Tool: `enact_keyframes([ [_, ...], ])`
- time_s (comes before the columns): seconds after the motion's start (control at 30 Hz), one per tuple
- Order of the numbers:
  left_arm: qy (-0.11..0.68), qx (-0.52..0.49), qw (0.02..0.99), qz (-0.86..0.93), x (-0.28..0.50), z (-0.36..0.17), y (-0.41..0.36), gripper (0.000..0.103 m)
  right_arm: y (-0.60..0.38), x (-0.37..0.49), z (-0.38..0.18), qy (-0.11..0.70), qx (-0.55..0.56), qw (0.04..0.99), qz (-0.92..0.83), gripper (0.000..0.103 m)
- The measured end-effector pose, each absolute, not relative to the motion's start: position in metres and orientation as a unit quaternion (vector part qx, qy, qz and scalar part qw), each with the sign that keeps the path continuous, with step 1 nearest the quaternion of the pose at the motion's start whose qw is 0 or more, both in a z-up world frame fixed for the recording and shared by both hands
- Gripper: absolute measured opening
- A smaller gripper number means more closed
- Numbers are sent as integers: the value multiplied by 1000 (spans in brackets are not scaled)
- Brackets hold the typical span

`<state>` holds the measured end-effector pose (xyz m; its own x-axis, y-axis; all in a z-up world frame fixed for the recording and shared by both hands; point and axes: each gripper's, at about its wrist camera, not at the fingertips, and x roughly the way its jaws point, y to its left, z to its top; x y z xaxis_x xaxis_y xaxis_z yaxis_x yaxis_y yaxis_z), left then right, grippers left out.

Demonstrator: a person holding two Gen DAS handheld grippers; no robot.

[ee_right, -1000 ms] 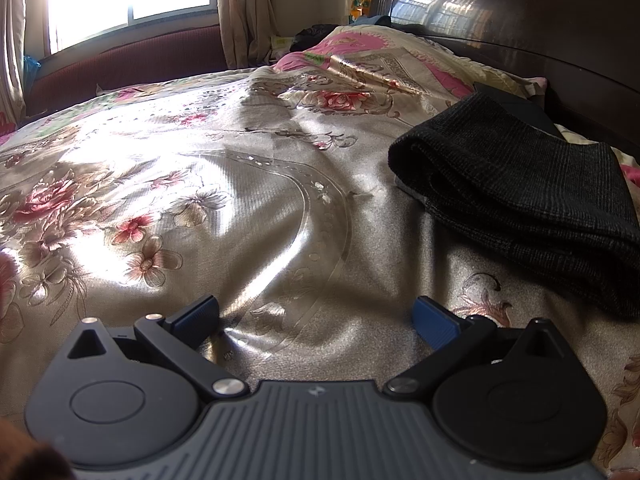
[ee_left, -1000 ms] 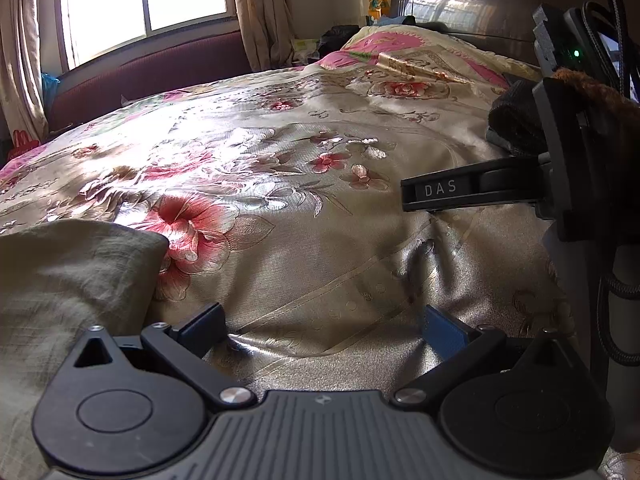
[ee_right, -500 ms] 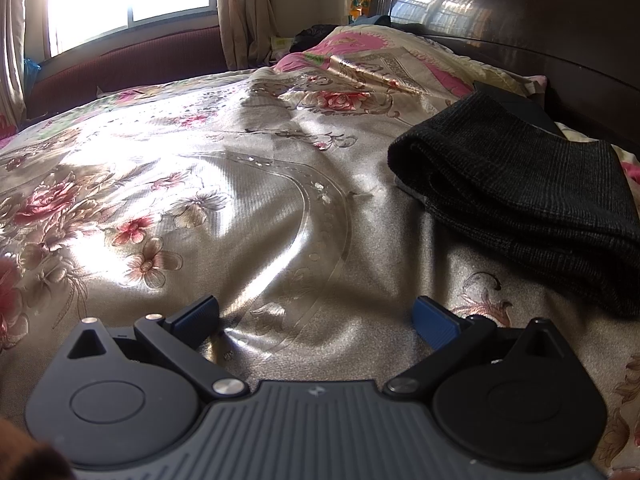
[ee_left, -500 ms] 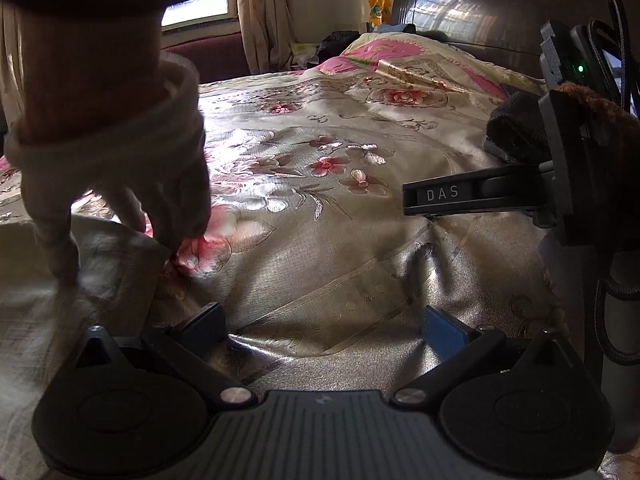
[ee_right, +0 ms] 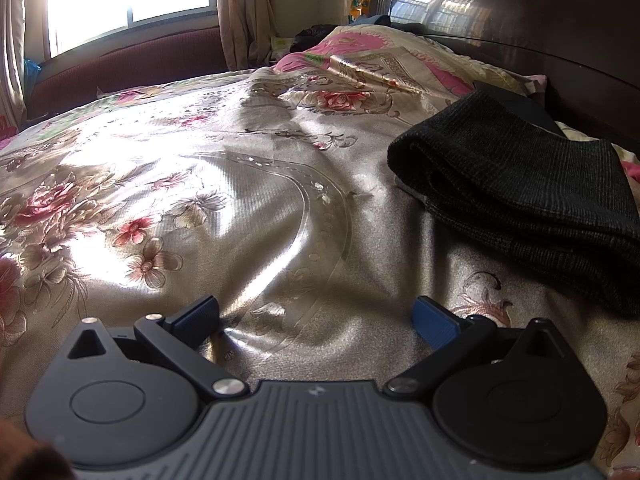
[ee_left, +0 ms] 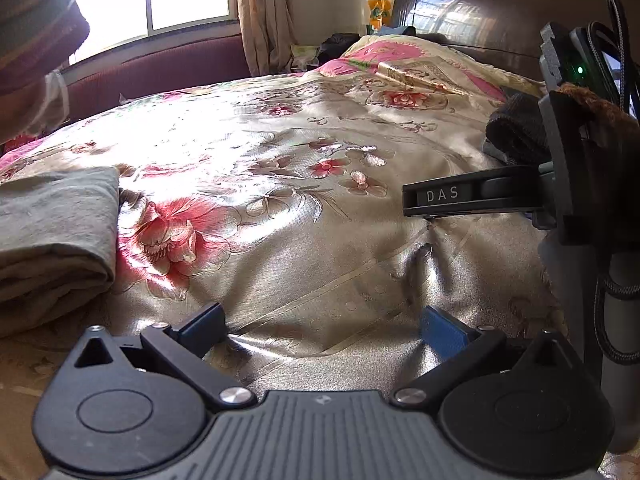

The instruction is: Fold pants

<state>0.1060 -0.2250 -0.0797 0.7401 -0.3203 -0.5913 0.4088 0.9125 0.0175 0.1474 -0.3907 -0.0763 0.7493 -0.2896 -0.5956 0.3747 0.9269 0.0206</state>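
Note:
Folded grey-green pants [ee_left: 52,236] lie at the left of the left wrist view on the floral bedspread [ee_left: 280,208]. My left gripper [ee_left: 322,330] is open and empty, low over the bedspread, to the right of the pants. Folded dark pants [ee_right: 520,196] lie at the right of the right wrist view; a corner of them shows in the left wrist view [ee_left: 514,134]. My right gripper [ee_right: 316,320] is open and empty, in front and to the left of the dark pants. Its body [ee_left: 568,184] shows at the right of the left wrist view.
A dark wooden headboard [ee_right: 520,28] stands at the back right, with pink pillows [ee_right: 360,56] before it. A maroon bench [ee_left: 160,68] and a bright window run along the back. A person's sleeve [ee_left: 36,20] shows at the upper left.
A gloved hand reached down to the grey-green pants half a second ago and has withdrawn up to the left. The pants now lie more neatly folded. Both grippers have stayed still.

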Motion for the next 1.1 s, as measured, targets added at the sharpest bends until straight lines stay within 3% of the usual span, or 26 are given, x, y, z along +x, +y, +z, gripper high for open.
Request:
enact_keyframes([
  [1.1,298,72,931,-196,105,-80,-226,103,-391,148,-77,306,71,933,-178,102],
])
